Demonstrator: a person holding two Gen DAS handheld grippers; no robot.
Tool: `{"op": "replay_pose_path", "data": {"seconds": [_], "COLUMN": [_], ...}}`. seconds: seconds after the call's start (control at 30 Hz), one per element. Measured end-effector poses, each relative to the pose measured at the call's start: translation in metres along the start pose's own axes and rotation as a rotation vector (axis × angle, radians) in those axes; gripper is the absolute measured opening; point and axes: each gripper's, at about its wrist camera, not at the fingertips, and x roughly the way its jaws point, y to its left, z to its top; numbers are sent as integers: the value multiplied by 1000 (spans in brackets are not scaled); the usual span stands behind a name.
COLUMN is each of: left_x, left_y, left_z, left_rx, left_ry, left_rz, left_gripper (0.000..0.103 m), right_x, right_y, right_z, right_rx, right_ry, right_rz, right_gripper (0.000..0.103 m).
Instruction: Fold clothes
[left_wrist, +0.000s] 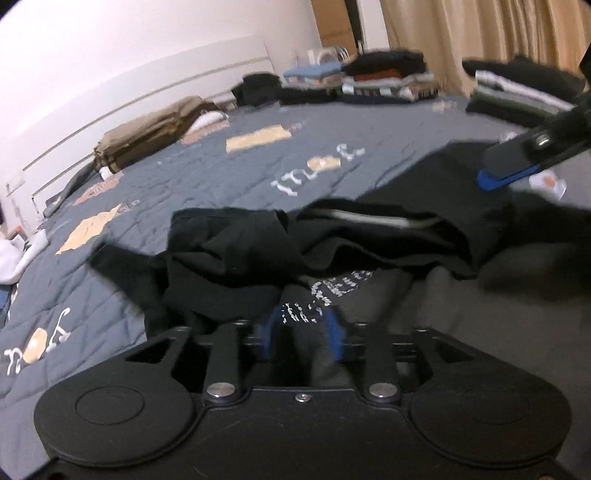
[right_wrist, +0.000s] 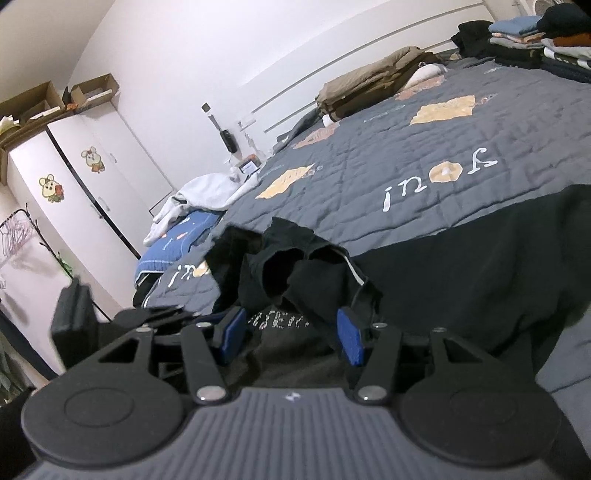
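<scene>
White letters "youi" stand upside down on the grey quilt (right_wrist: 369, 177); garment print (left_wrist: 341, 286) is unreadable

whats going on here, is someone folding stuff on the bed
Yes. A person is working a black garment on the grey quilted bedspread with two handheld grippers. The left gripper is closed on a fold of the garment's printed fabric. The right gripper is open, its blue pads either side of the cloth. The garment is still rumpled, not yet folded. Folded stacks sit at the far end of the bed.

A crumpled garment (left_wrist: 295, 236) lies on the bedspread (left_wrist: 207, 173), folded stacks (left_wrist: 391, 77) behind it.
</scene>
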Motion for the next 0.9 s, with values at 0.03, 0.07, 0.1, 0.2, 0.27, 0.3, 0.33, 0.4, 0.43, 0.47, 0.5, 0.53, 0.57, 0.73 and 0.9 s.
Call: {"op": "replay_pose_path", "data": {"seconds": [0.03,0.07,0.1,0.2,0.27,0.3,0.33,0.4,0.43,0.47,0.5,0.53,0.57,0.73,0.9], "left_x": [-7,-14,-18,-24,-22,-20,-17,-12,-10,-8,-5,-3,-1,25,45], "left_y": [8,17,30,81,108,117,127,145,155,164,173,183,192,197,199], "left_z": [-2,-4,-5,-17,-29,-36,-42,-56,-62,-69,-76,-82,-89,-95,-81], "left_rx": [-33,-69,-120,-330,-460,-516,-571,-683,-739,-794,-850,-906,-961,-1051,-1035], "left_ry": [-20,-40,-59,-73,-67,-63,-59,-52,-48,-44,-39,-35,-31,-43,-63], "left_rz": [25,49,66,105,108,98,88,67,57,46,35,24,13,22,58], "left_gripper": [53,64,66,66,66,65,65,62,60,57,56,56,56,63,38], "right_x": [0,0,0,1,2,2,3,4,6,7,8,9,10,11,15], "right_y": [-1,-1,-1,-2,-3,-3,-3,-4,-5,-5,-5,-5,-6,-3,-4], "right_z": [0,1,1,1,0,0,0,-1,-1,-1,-2,-2,-2,-6,-9], "right_rx": [5,8,11,20,21,21,23,30,30,31,31,32,32,25,24], "right_ry": [-1,0,1,3,6,6,7,11,14,17,20,23,26,39,53], "right_rz": [1,2,3,6,8,8,8,9,8,7,6,5,5,6,3], "right_gripper": [54,54,54,54,54,54,54,54,54,54,54,54,54,54,54]}}
